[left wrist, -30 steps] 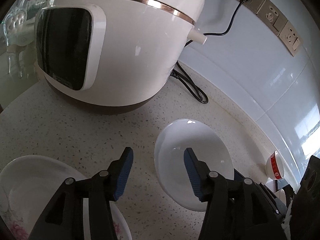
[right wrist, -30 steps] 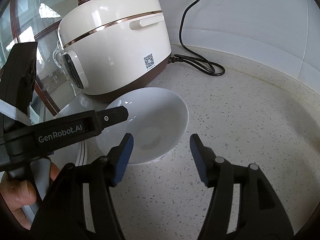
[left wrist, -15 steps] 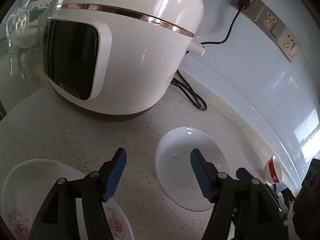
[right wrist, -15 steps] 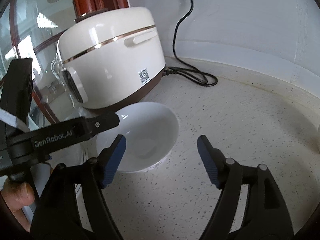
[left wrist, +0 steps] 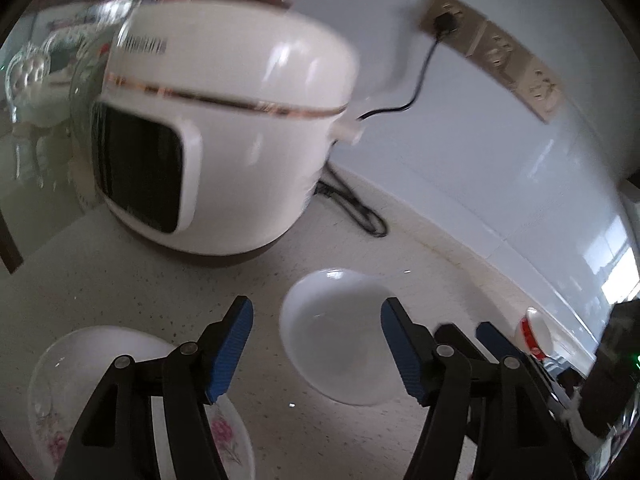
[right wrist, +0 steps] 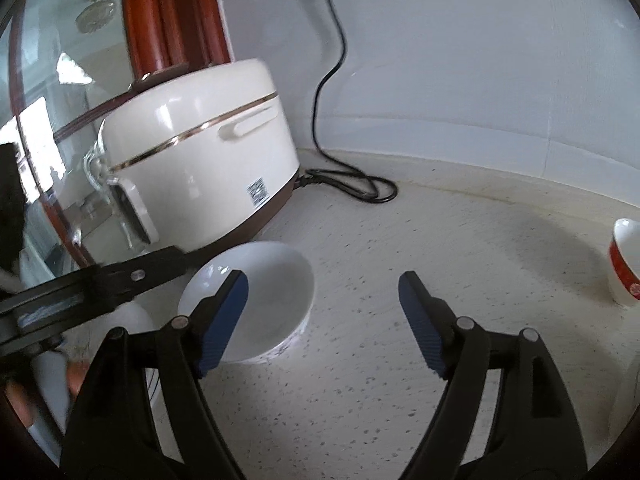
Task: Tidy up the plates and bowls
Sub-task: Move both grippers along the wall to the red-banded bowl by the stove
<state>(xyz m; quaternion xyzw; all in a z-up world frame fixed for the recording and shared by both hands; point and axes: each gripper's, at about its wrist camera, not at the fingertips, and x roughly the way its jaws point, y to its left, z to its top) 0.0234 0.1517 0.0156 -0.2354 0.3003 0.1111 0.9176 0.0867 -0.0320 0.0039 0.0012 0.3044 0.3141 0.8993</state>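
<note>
Standing at the back of the speckled tabletop (right wrist: 400,320): a white rice cooker (left wrist: 224,140), plugged in. Lying before it: the white bowl (left wrist: 340,344), with the flowered plate (left wrist: 100,364) near, to its left. Hovering above, both spread wide and holding nothing: left claw (left wrist: 316,328), right claw (right wrist: 322,300). Sitting well apart at right: a small red-banded bowl (right wrist: 624,268).

The left gripper (left wrist: 316,322) hangs above the white bowl (left wrist: 340,340), jaws spread wide and empty. The right gripper (right wrist: 322,294) hovers just right of that bowl, jaws likewise parted, gripping nothing.
</note>
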